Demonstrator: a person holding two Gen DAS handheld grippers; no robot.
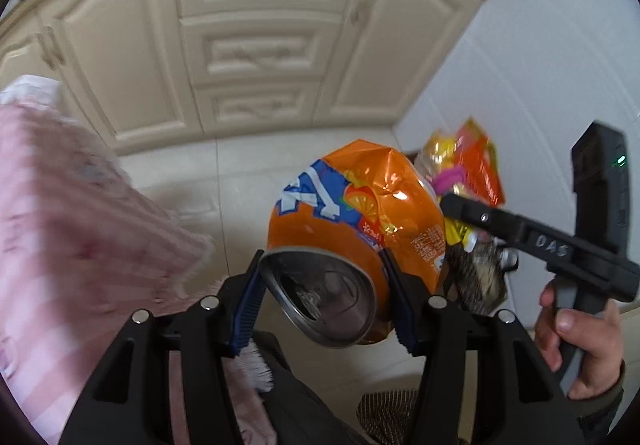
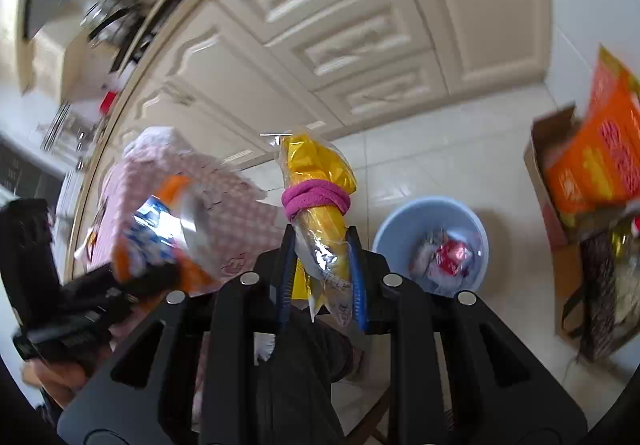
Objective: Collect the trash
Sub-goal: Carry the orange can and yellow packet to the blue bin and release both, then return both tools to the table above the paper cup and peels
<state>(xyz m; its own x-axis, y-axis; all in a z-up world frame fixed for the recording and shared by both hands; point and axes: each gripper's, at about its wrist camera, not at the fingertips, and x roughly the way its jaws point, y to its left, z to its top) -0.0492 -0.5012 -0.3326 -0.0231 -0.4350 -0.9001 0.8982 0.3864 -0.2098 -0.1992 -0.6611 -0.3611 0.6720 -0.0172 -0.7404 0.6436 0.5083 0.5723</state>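
My left gripper (image 1: 324,293) is shut on a crushed orange soda can (image 1: 352,221), its silver top facing the camera. In the right wrist view the same can (image 2: 160,229) shows blurred at the left, with the left gripper below it. My right gripper (image 2: 322,277) is shut on a yellow plastic wrapper (image 2: 316,173) tied with a pink band (image 2: 316,199). In the left wrist view the right gripper (image 1: 472,221) reaches in from the right, held by a hand (image 1: 576,341), with the wrapper bundle (image 1: 452,165) at its tip. A light blue bin (image 2: 432,205) with trash inside stands on the floor just right of the right gripper.
Cream cabinet doors (image 1: 256,45) fill the background above a white tiled floor (image 2: 440,149). A pink checked cloth (image 1: 72,229) hangs at the left. A cardboard box (image 2: 560,213) with orange packets and a dark bag stands at the right, by the white wall (image 1: 540,65).
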